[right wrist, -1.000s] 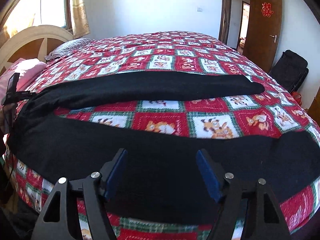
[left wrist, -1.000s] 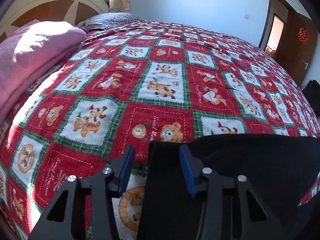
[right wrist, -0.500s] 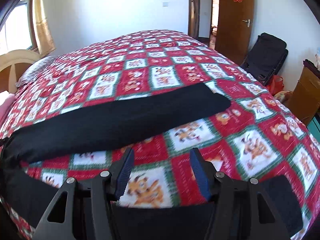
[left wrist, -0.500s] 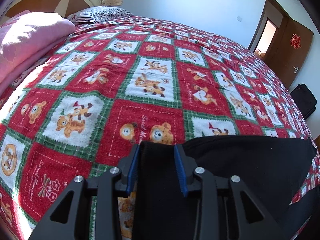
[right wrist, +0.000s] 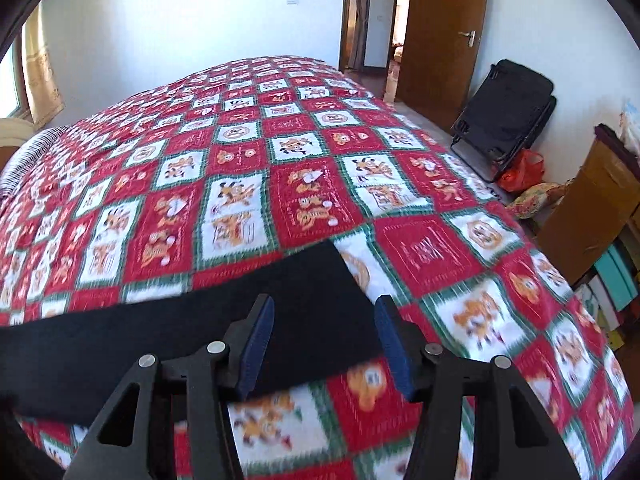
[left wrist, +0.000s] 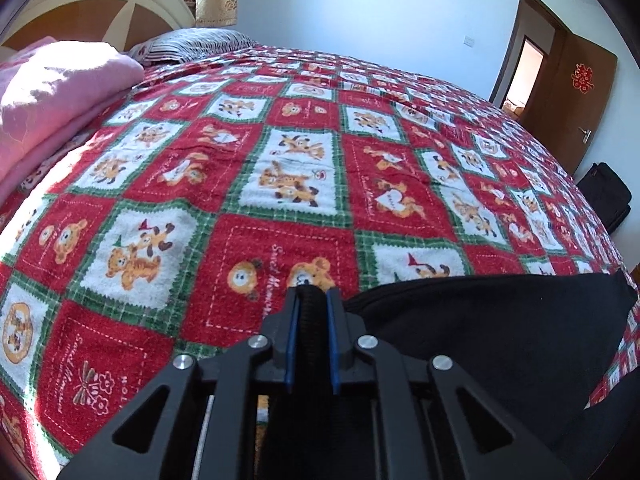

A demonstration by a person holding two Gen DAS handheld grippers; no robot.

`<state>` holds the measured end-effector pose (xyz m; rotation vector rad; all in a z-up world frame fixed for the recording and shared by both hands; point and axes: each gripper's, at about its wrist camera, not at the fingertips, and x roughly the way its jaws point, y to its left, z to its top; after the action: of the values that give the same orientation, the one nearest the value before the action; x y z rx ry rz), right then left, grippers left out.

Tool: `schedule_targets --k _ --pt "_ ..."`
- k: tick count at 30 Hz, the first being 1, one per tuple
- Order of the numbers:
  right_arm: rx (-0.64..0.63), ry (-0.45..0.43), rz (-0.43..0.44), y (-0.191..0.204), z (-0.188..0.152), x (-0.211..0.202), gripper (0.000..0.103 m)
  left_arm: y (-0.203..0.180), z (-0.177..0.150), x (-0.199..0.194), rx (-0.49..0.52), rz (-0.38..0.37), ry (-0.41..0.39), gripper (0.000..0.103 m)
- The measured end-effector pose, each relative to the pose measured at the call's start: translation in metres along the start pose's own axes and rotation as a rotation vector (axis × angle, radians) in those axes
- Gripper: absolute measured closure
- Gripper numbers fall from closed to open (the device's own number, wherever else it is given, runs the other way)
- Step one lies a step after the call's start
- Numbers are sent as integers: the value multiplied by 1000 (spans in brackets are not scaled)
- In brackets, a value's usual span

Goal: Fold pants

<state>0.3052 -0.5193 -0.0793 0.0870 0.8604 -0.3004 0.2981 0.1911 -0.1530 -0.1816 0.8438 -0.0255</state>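
Black pants (left wrist: 480, 332) lie on a red, white and green bear-print bedspread (left wrist: 280, 168). My left gripper (left wrist: 311, 300) is shut on the ribbed waistband edge of the pants, which stands pinched between the blue pads. In the right wrist view one pant leg (right wrist: 192, 332) lies across the bedspread (right wrist: 280, 168), its cuff end at the middle. My right gripper (right wrist: 325, 320) is open and hovers just above that cuff end, with the jaws wide apart on either side of it.
A pink blanket (left wrist: 52, 92) and a striped pillow (left wrist: 192, 40) lie by the headboard at the left. A black folded chair (right wrist: 504, 116), an orange bag (right wrist: 520, 168) and boxes (right wrist: 592, 216) stand beside the bed at the right. A wooden door (right wrist: 440, 40) is behind.
My left gripper has closed on the waistband. My right gripper has swung right along the far pant leg to its cuff end and stays open.
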Motion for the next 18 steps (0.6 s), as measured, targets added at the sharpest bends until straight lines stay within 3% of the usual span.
schedule_targets --k 3,7,10,14,15,16,18 --pt "-17 15 -22 -5 16 24 48 -1 -2 0 2 5 1 89" --pt "-25 97 -5 -8 34 64 48 -3 -1 3 10 24 8 87" --pt "-21 135 11 -9 38 85 45 -4 -1 3 11 53 7 79" --pt "-19 180 32 -12 34 105 44 -5 -1 4 18 58 12 79" --pt "-17 183 39 -13 33 107 47 -6 -1 5 26 56 17 79" --pt "-20 176 50 -12 31 106 63 -6 -1 5 31 52 20 82" --pt "-29 163 88 -10 30 102 83 -8 1 6 48 42 26 86"
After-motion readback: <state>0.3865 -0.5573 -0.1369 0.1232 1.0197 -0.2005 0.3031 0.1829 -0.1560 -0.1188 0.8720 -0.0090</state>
